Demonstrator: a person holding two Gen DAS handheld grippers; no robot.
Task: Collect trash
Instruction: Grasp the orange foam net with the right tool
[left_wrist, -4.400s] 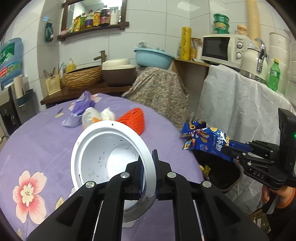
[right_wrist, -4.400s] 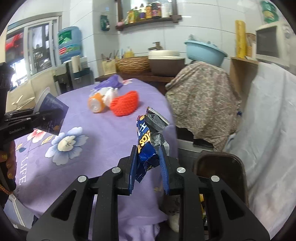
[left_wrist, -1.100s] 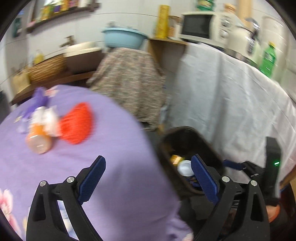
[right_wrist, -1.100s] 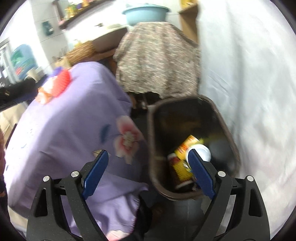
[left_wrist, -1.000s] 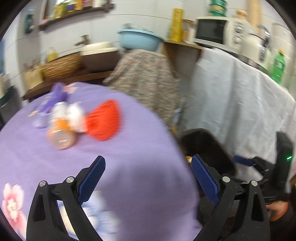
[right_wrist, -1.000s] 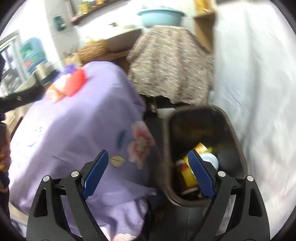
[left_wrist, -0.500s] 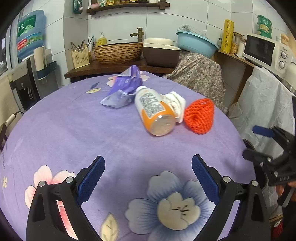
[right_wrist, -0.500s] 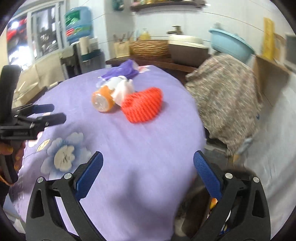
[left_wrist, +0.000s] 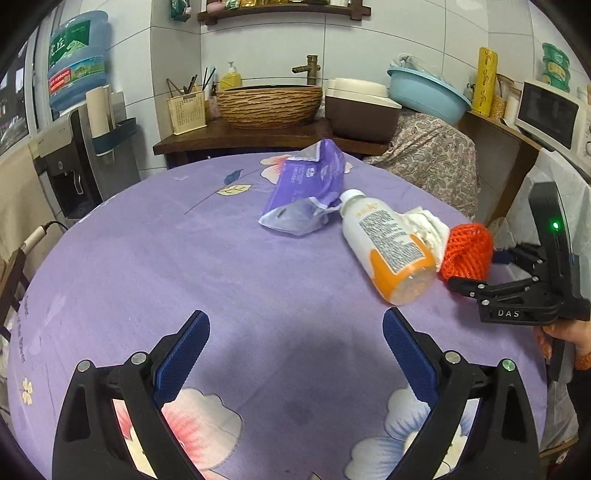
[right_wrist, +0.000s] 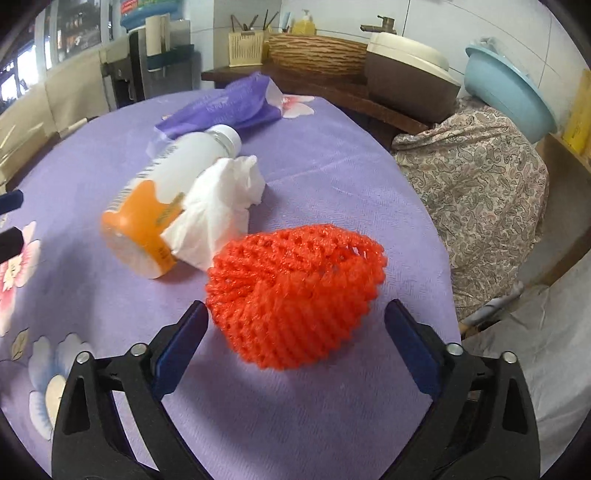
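Left wrist view: left hand-held gripper (left_wrist: 293, 354) released, empty over the bench (left_wrist: 184, 266). Bottle (left_wrist: 386, 249) label unreadable; "DAS" marks the right hand-held gripper (left_wrist: 476, 271).

Right wrist view: jaws, just closing, not yet pressing the red net (right_wrist: 295, 291). Next: advance, clamp it.

The right tool (left_wrist: 471, 273) bears the letters "DAS" on its body.

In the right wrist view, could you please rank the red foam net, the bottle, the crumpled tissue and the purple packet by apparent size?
1. red foam net, though it lies nearest the camera
2. bottle
3. crumpled tissue and purple packet: too alike to rank; the packet lies farthest.
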